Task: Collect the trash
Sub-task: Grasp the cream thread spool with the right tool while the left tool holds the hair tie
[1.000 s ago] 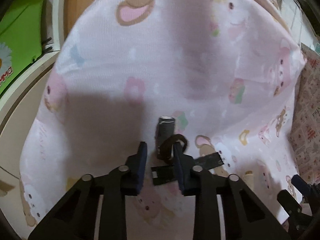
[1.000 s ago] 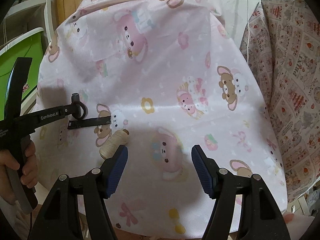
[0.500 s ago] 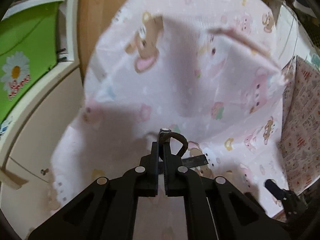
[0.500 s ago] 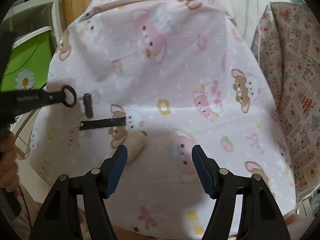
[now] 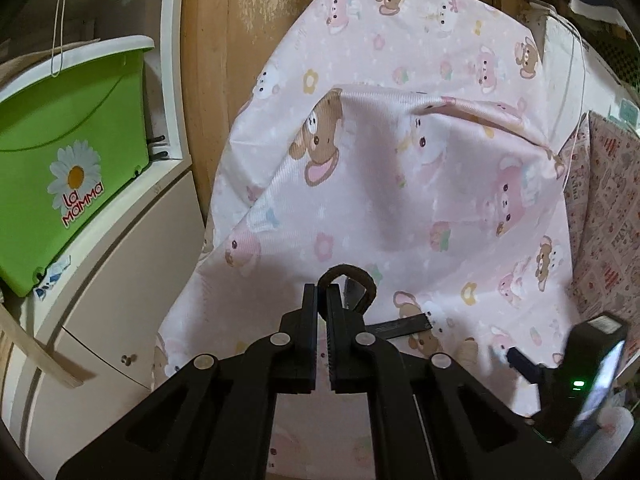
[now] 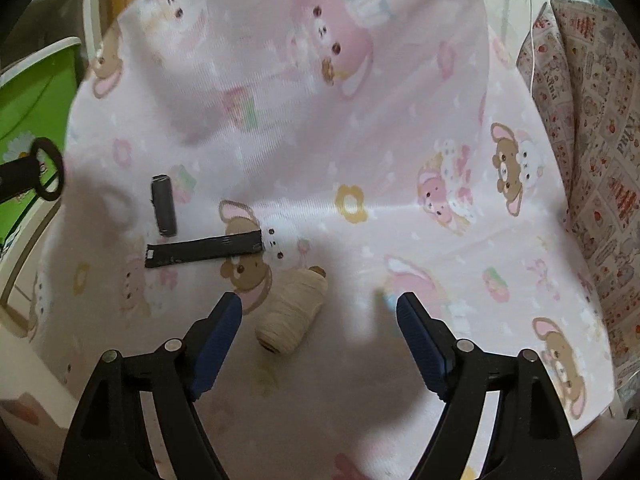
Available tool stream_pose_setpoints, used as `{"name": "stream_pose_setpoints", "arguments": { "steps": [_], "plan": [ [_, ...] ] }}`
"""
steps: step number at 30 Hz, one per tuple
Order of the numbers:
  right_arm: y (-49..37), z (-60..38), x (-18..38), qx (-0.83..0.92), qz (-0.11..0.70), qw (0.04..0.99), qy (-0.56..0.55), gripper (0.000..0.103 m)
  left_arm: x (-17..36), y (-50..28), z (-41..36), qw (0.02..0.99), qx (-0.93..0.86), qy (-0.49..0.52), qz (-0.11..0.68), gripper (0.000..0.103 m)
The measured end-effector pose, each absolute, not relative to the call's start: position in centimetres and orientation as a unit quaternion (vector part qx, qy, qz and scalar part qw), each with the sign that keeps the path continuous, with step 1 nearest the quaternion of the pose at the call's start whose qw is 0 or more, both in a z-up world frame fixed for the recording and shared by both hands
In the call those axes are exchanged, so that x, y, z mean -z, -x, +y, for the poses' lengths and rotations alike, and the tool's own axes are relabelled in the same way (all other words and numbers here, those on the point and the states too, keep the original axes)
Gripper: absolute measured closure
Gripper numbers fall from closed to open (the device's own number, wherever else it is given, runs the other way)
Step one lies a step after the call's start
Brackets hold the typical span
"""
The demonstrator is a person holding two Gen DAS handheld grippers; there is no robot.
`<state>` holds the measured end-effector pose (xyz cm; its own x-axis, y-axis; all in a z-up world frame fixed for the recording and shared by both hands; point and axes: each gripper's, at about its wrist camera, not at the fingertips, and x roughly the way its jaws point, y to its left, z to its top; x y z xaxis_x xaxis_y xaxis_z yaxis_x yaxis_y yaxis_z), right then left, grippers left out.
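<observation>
The left claw (image 5: 323, 294) is pinching a dark brown elastic loop (image 5: 352, 280) tight, lifted clear of the pink cartoon-print cloth (image 6: 360, 120). The right claw (image 6: 318, 307) is opening wide and empty — a cream thread spool (image 6: 292, 312) is lying between its fingers, long axis slanting up to the right.

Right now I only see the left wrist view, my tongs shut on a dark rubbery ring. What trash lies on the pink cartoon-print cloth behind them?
Observer: Hidden behind your left tongs and the dark rubbery ring, a dark grey cylindrical roll lies just above the left end of a flat black strip.
Operator: Anything near the right tongs?
Observer: A cream spool of thread lies on its side just ahead of the right tongs, nearer their left finger, untouched; the jaws are opening.
</observation>
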<state>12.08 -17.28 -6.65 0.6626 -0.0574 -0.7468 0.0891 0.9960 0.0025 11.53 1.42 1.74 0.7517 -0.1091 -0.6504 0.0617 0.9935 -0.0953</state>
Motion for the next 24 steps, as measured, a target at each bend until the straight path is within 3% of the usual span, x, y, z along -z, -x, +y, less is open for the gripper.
{"name": "stream_pose_setpoints", "arguments": {
  "steps": [6,12,14,24],
  "plan": [
    [-12.7,-17.6,7.9,0.05,0.424,0.904,-0.037,0.03,-1.2,-12.2,1.1,0.93,0.049,0.043,0.361,0.099],
    [-12.6,-17.5,7.7,0.029,0.42,0.907,-0.032,0.053,-1.1,-11.9,0.2,0.932,0.052,0.032,0.356,0.099],
    [-12.5,-17.2,7.6,0.019,0.422,0.906,-0.022,0.078,-1.3,-11.6,-0.3,0.935,0.054,0.021,0.35,0.099],
    [-10.4,-18.5,5.4,0.01,0.388,0.922,-0.012,0.078,-1.9,-10.6,-1.3,0.937,0.071,0.009,0.341,0.099]
  ]
}}
